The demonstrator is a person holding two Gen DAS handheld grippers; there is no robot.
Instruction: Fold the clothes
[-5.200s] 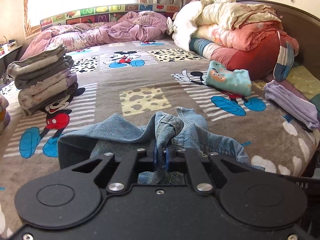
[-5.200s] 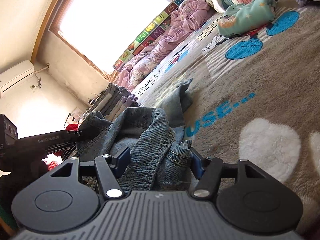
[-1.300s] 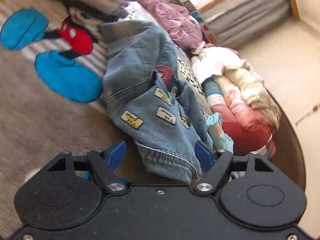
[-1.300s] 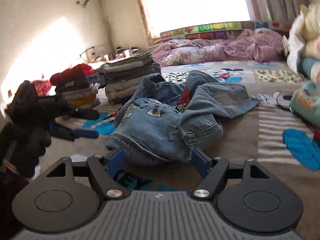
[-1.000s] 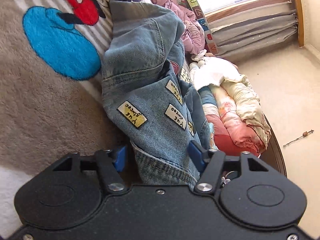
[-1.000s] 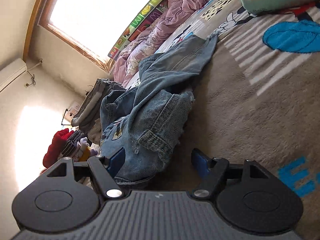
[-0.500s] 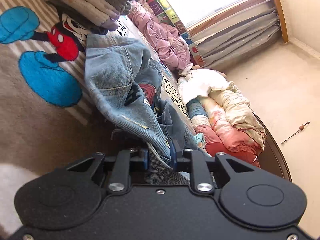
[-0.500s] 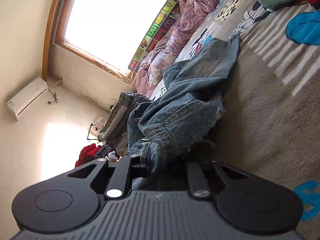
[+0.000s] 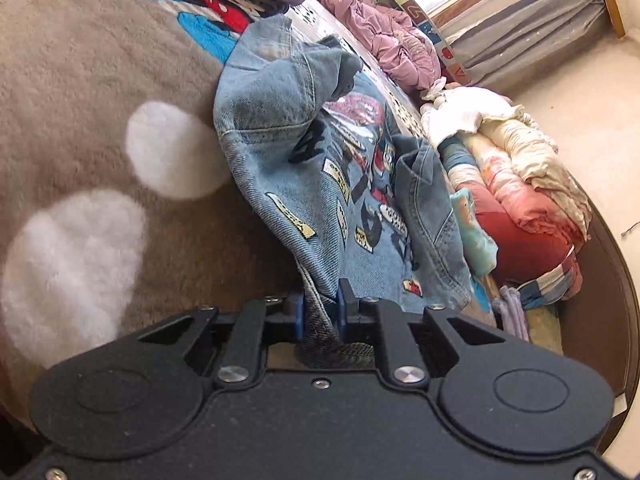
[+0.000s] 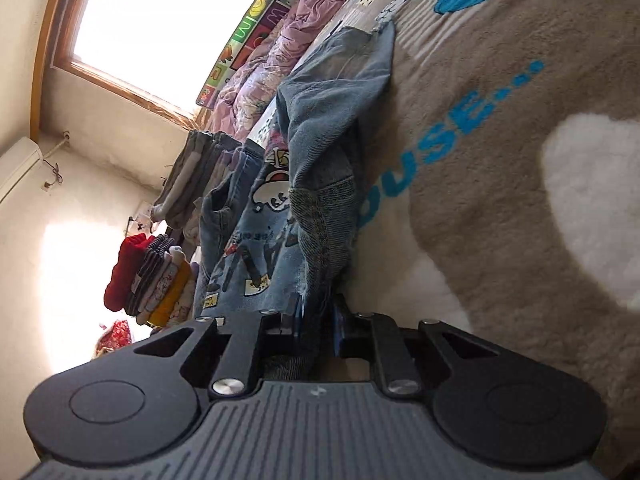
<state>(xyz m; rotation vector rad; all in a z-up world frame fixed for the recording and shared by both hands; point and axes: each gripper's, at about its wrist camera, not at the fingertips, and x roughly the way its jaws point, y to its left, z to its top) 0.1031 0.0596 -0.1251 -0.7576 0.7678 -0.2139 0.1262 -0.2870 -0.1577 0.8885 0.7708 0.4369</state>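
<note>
A blue denim jacket with cartoon patches lies stretched over the brown Mickey Mouse blanket. My left gripper is shut on the jacket's hem at one corner. My right gripper is shut on the hem of the same jacket at the other corner. The patched side faces up in both views. One sleeve trails away over the blanket.
A stack of folded grey clothes and a stack of red and striped clothes lie by the window side. Rolled quilts, a teal garment and a purple quilt lie beyond the jacket.
Both grippers went from open around the jacket's hem to shut on it, then pulled back toward the bed's near edge, drawing the jacket out flatter with its patches showing.
</note>
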